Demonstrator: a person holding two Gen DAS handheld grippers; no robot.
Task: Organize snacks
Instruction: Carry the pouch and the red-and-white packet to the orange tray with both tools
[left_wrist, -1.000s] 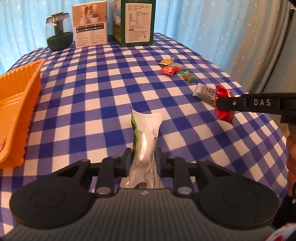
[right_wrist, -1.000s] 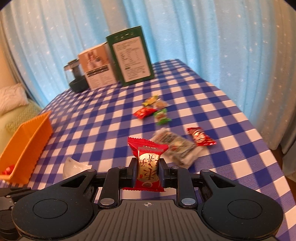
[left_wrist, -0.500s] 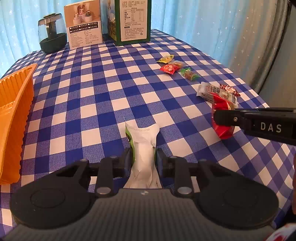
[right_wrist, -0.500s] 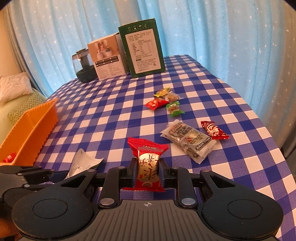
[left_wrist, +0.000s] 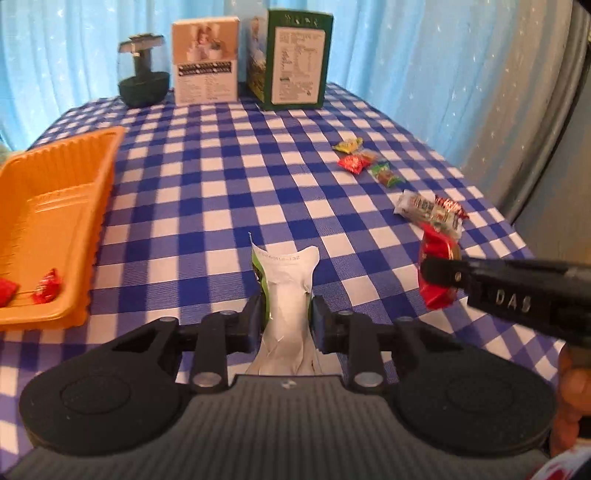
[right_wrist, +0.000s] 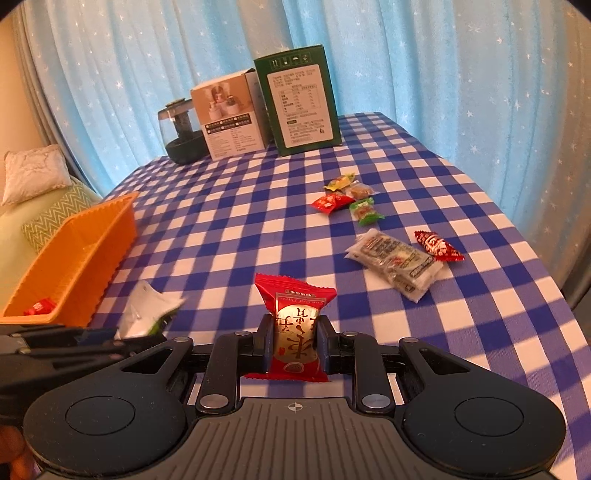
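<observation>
Snacks are split: a white-and-green foil pouch (left_wrist: 286, 295) pinched in the left tongs (left_wrist: 286, 314), a red wrapped cake (right_wrist: 295, 332) clamped in the right tongs (right_wrist: 295, 345). Both hang above the blue-checked counter (left_wrist: 221, 184), near the orange plastic tray (left_wrist: 55, 206) holding small red candies (left_wrist: 46, 290).

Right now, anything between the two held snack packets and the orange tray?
Nothing visible. The white-and-green packet in the left tongs and the red packet in the right tongs face only bare checked tablecloth toward the orange tray.
</observation>
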